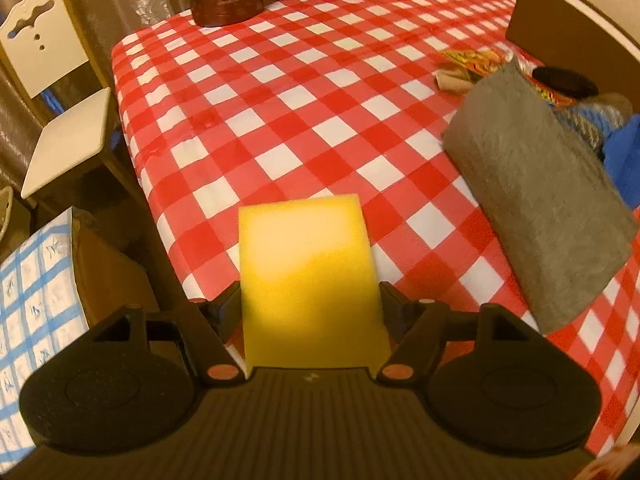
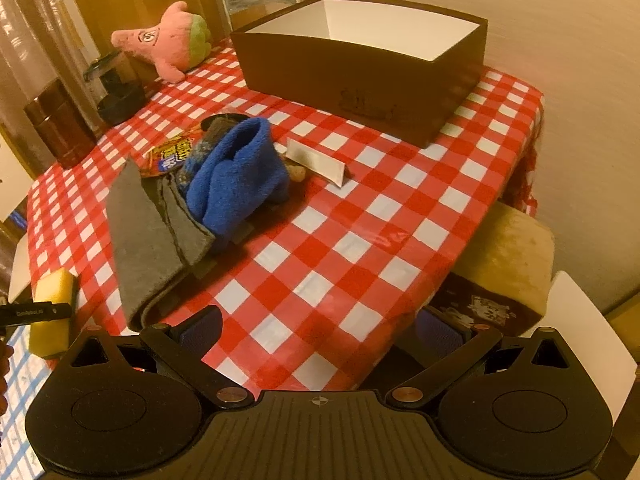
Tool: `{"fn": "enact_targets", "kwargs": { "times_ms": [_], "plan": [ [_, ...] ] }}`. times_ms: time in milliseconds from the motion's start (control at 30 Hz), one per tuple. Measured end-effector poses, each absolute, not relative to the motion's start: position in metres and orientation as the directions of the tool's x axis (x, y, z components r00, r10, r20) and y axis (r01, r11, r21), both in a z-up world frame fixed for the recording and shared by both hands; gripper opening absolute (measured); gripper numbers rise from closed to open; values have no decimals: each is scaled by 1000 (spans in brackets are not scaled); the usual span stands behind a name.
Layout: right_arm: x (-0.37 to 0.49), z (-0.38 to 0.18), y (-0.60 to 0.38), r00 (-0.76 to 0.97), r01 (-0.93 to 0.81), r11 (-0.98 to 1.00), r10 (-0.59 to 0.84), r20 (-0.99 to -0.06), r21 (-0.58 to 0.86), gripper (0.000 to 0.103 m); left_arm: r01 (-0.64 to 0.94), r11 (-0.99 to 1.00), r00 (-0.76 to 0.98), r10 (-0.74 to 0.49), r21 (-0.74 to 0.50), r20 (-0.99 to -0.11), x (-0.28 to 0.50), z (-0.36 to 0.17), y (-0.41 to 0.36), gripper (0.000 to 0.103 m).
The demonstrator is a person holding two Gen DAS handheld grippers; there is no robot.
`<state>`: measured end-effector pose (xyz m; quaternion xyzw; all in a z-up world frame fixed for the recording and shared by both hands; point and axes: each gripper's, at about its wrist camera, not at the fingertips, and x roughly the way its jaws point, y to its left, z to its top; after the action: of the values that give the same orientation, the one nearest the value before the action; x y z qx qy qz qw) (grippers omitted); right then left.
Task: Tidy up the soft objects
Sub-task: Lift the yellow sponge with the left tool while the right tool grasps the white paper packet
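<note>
My left gripper [image 1: 310, 300] clamps the yellow sponge [image 1: 308, 276] – grey felt [image 1: 540, 208] at two o'clock. My right gripper [image 2: 320, 320] gapes, empty – brown box [image 2: 360, 76] at twelve.

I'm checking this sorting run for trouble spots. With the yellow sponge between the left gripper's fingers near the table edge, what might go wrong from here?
1. The yellow sponge sits at the table's near edge; if the left gripper lets go, it may drop to the floor.
2. The grey felt piece leans on the blue cloth; a nudge could topple it.
3. The brown box is far across; carrying risks snagging that pile.
</note>
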<state>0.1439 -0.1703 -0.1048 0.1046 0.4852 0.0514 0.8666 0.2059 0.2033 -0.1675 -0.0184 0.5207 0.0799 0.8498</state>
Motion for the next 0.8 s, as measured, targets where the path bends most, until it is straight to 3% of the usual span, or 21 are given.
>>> {"fn": "enact_targets", "kwargs": {
  "times_ms": [367, 433, 800],
  "plan": [
    [149, -105, -182, 547, -12, 973, 201, -813, 232, 102, -119, 987, 475, 154, 110, -866, 201, -159, 195, 67],
    [156, -104, -183, 557, -51, 970, 224, -800, 237, 89, -140, 986, 480, 145, 88, -865, 198, -151, 196, 67],
    [237, -135, -187, 581, -366, 925, 310, -752, 99, 65, -267, 962, 479, 179, 51, -859, 195, -115, 154, 67]
  ]
}}
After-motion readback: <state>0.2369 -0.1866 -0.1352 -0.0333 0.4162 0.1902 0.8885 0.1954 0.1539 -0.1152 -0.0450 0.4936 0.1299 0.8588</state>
